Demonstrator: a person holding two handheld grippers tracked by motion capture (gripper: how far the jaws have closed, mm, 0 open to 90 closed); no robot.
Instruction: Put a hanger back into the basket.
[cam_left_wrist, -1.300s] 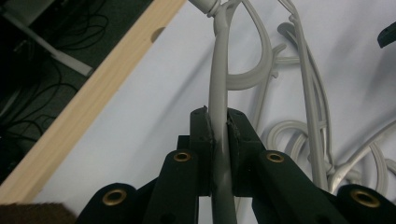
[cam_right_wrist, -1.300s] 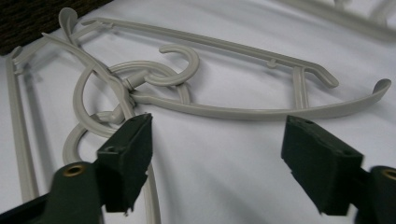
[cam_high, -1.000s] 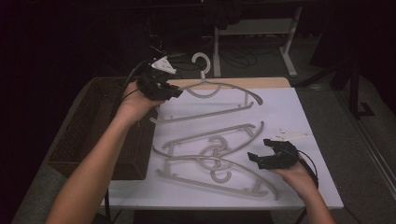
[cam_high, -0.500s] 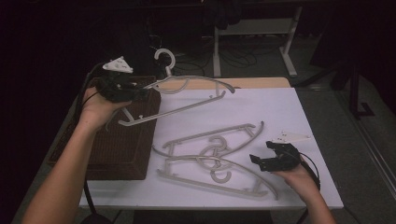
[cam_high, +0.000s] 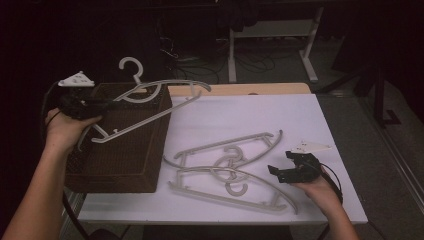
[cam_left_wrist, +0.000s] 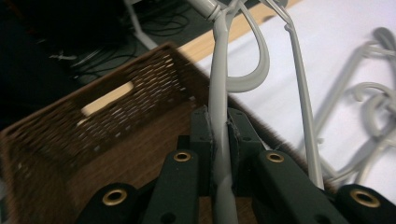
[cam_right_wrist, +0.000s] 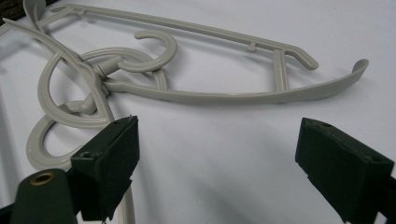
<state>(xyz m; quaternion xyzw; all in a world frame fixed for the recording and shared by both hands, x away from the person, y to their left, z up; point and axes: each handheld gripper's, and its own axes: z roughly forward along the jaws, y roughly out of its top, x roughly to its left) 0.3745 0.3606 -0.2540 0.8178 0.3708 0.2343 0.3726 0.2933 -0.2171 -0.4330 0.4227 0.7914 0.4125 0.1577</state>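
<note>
Hanger (cam_high: 150, 102) number one, pale grey plastic, hangs in the upper left of the high view, raised over the brown wicker basket (cam_high: 125, 155). Left tongs (cam_high: 85, 106) have it by one arm: in the left gripper view the two black jaws are pressed flat against either side of the grey bar (cam_left_wrist: 219, 154), with no gap showing, and the hanger's curved shoulder and hook rise toward the top of that frame. The basket's woven wall and slot handle (cam_left_wrist: 105, 98) sit behind and below the jaws there. In the high view the hanger's hook (cam_high: 131, 67) points up past the basket's far edge, and its long arm slants toward the white surface (cam_high: 310, 120).

Right tongs (cam_high: 280, 172) rest low in the lower right of the high view, held in the person's hand just above the surface. Their jaws stand wide apart and grip nothing; the right gripper view shows white surface between the two black pads.

Two more grey hangers (cam_high: 230, 167) lie flat on the surface in the lower middle of the high view, overlapping, their hooks tangled together, just left of the right tongs. In the right gripper view these hangers (cam_right_wrist: 187, 88) stretch across the upper half of the frame, and one thin bar runs down beside the left jaw at the lower left.
</note>
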